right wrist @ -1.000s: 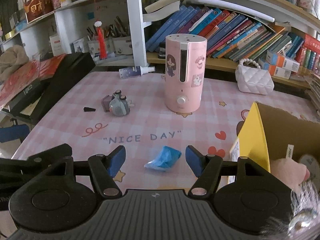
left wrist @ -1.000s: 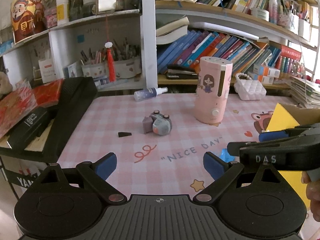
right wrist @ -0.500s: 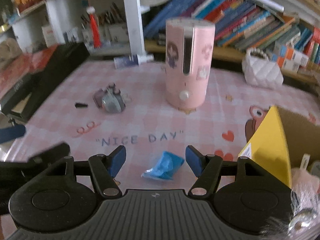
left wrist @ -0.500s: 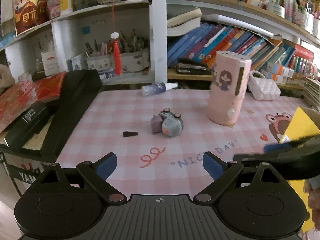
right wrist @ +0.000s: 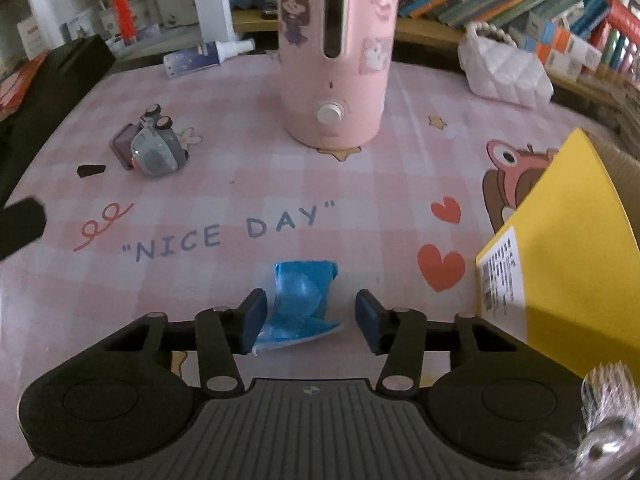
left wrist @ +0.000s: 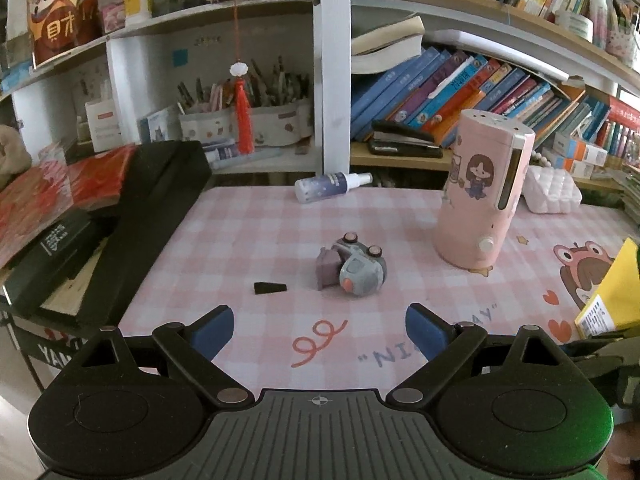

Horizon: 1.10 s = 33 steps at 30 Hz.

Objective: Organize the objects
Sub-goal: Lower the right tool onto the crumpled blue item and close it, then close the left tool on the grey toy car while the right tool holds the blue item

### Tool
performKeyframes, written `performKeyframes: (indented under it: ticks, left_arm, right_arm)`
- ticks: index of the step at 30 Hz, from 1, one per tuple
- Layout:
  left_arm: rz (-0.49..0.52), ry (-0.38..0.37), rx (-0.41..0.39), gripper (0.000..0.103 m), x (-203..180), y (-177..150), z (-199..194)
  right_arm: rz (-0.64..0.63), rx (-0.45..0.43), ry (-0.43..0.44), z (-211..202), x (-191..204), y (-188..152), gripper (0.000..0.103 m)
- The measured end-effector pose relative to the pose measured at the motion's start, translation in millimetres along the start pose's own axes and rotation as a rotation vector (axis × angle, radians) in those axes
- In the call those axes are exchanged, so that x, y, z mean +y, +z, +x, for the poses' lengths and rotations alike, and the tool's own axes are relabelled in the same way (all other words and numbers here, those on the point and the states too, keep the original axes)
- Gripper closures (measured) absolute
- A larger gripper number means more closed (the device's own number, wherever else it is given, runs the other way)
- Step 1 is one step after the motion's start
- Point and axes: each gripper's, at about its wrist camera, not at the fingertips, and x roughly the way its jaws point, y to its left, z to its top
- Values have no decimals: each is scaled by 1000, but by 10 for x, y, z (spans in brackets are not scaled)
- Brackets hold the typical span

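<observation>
A crumpled blue plastic wrapper (right wrist: 302, 300) lies on the pink checked mat (right wrist: 248, 188), between the open fingers of my right gripper (right wrist: 310, 318); the left finger is close against it. A grey toy car (left wrist: 358, 270) with a purple piece lies mid-mat, also in the right wrist view (right wrist: 154, 148). A small black wedge (left wrist: 269, 288) lies left of it. My left gripper (left wrist: 318, 330) is open and empty, hovering short of the car. A yellow cardboard box (right wrist: 560, 248) stands at the right.
A tall pink humidifier (left wrist: 480, 196) stands behind the car. A spray bottle (left wrist: 330, 186) lies at the mat's back edge. A white quilted bag (right wrist: 504, 68) sits back right. A black case (left wrist: 152, 208) borders the mat on the left. Bookshelves fill the back.
My right gripper has moved forward and down so the blue wrapper now sits between its fingers. My left gripper has shifted left and nearer the toy car.
</observation>
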Motion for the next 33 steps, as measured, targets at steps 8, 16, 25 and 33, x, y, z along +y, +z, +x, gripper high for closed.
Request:
performKeyframes:
  ticks: [8,16,25,33]
  left_arm:
    - [11,-27,0,9,-94,85,162]
    - [37,-41,22,9,-236,154,468]
    - [46,-9,91,9,-321,198,1034]
    - [21,-4,138,15,-290,152,1314]
  right_arm:
    - [-43,-105,63,-224,-2,30,76]
    - [-76,-176,170,-671,-78,-48,76]
    - [-144,-224,183,-859,-121,-142,76]
    - [-132,-208,186,-853,-210,-184,76]
